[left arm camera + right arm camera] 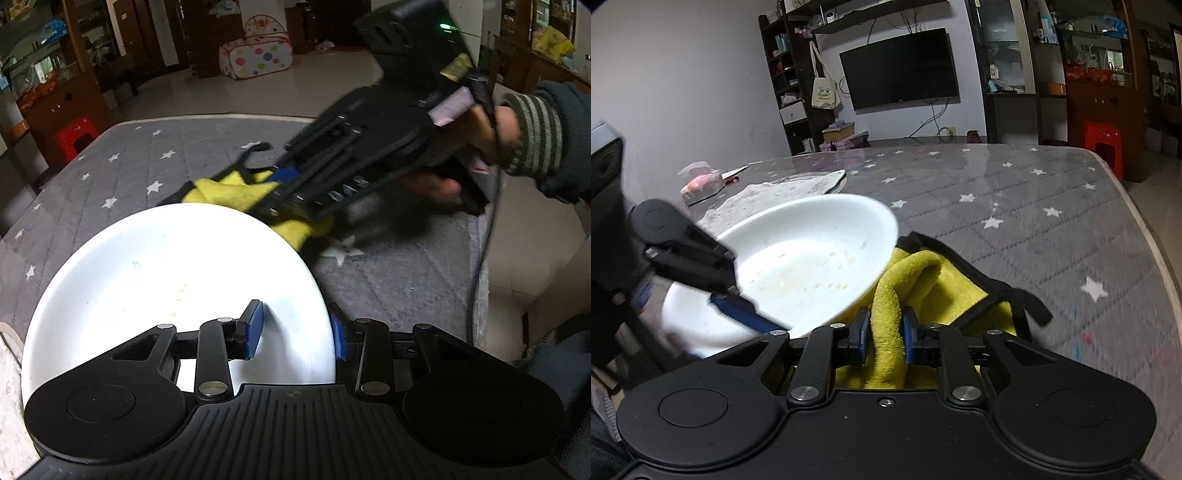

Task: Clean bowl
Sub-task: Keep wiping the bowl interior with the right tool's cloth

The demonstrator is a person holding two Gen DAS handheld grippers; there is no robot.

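my left gripper (pixel 297 332) fingers pinch the bowl (pixel 798 254) rim, tilting it near the counter (pixel 1015 206) edge, my right gripper (pixel 884 338) fingers pinch the yellow cloth (pixel 923 280) beside it, crumbs unwiped.

Left gripper (pixel 297 330) clamps across the bowl (pixel 147 280) rim at its five o'clock edge; right gripper (pixel 884 338) reaches in from two o'clock, blue pads (pixel 860 334) pinching the yellow cloth (pixel 886 295).
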